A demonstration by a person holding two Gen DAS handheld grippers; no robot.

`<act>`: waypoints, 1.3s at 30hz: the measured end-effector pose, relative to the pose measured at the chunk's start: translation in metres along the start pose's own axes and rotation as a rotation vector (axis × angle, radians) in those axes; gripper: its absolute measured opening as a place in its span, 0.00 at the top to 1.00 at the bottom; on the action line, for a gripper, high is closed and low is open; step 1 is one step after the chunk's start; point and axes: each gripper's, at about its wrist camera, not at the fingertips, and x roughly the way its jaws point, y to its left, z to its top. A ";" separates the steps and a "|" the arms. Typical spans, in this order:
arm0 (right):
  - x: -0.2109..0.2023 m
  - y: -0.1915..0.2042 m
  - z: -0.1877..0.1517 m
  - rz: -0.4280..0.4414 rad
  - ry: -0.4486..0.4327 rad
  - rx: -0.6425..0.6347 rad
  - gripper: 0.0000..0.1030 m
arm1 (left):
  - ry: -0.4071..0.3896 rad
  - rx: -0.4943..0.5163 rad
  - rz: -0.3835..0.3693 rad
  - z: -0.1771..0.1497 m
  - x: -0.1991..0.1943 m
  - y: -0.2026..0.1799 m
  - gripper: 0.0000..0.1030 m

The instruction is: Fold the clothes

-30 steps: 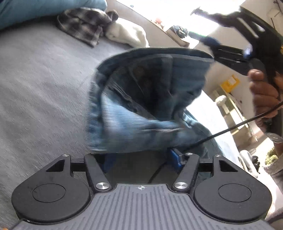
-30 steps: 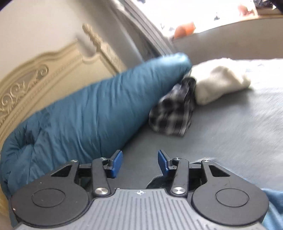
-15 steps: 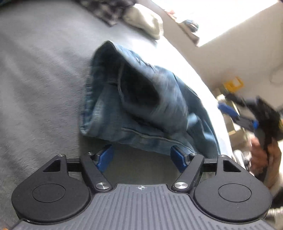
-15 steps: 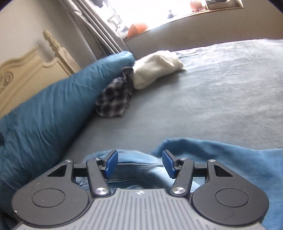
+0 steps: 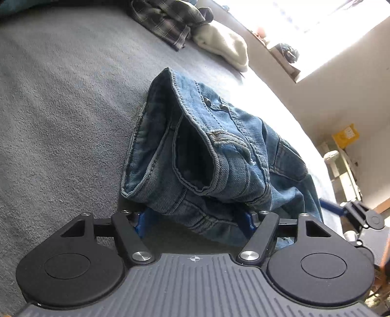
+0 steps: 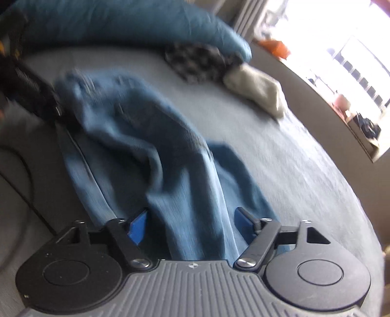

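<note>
Grey, nubby bedding (image 5: 61, 102) is covering the bed, with bright window light washing out the far side. Lying crumpled in the middle is a pair of faded blue denim jeans (image 5: 214, 156), its stitched waistband gaping open in a stiff loop. The left gripper (image 5: 195, 219) is closing its blue-padded jaws around the nearest denim fold, though I cannot tell if the pads are pressing it. The right gripper (image 6: 190, 222) is also narrowing, straddling a blurred ridge of trouser leg without touching it. Beyond are lying a rumpled dark plaid shirt (image 5: 165, 19), a soft cream knitted garment (image 5: 224, 46) and a puffy teal duvet (image 6: 121, 22).
</note>
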 end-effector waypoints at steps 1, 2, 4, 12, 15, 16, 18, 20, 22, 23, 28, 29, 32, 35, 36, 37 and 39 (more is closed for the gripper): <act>0.004 -0.002 -0.003 -0.021 0.021 0.014 0.66 | 0.001 0.007 0.006 -0.002 0.000 0.001 0.37; 0.003 -0.008 -0.002 -0.019 0.011 0.060 0.75 | 0.002 0.015 0.012 -0.002 0.001 0.000 0.38; 0.000 -0.022 0.000 -0.016 -0.012 0.149 0.93 | 0.004 0.024 0.017 -0.002 -0.001 0.001 0.41; 0.010 -0.162 0.076 0.071 -0.226 0.595 0.94 | 0.012 0.034 0.013 0.001 -0.004 0.007 0.44; 0.064 -0.206 0.092 0.073 -0.171 0.739 0.94 | 0.008 0.039 0.011 0.002 -0.005 0.007 0.45; 0.084 -0.216 0.091 0.103 -0.125 0.793 0.93 | 0.007 0.040 0.011 0.001 -0.003 0.006 0.46; 0.121 -0.228 0.084 0.151 -0.017 0.914 0.86 | 0.006 0.048 0.011 0.001 -0.002 0.006 0.46; 0.144 -0.230 0.070 0.163 0.095 1.021 0.74 | 0.005 0.061 0.007 0.001 -0.002 0.006 0.46; 0.146 -0.228 0.052 0.169 0.144 1.090 0.68 | 0.006 0.066 0.003 -0.002 -0.003 0.008 0.45; 0.142 -0.228 0.043 0.177 0.144 1.117 0.64 | 0.005 0.066 -0.001 -0.002 -0.003 0.008 0.45; 0.075 -0.225 0.018 0.242 0.019 1.187 0.49 | -0.004 0.048 -0.024 0.002 0.002 0.013 0.44; 0.059 -0.225 0.014 0.276 -0.019 1.209 0.49 | -0.007 0.042 -0.028 0.002 0.001 0.014 0.44; 0.034 -0.206 0.015 0.439 -0.037 1.228 0.41 | -0.018 0.040 -0.020 0.001 0.001 0.013 0.44; 0.040 -0.174 0.022 0.574 0.028 1.218 0.34 | -0.036 0.051 -0.003 -0.002 0.001 0.007 0.44; 0.049 -0.163 0.023 0.598 0.052 1.232 0.34 | -0.044 0.058 0.005 -0.003 0.001 0.005 0.45; 0.060 -0.154 0.024 0.613 0.079 1.245 0.34 | -0.057 0.061 0.013 -0.003 0.000 0.003 0.46; 0.083 -0.141 0.024 0.612 0.136 1.289 0.34 | -0.085 0.064 0.025 -0.004 -0.004 0.001 0.46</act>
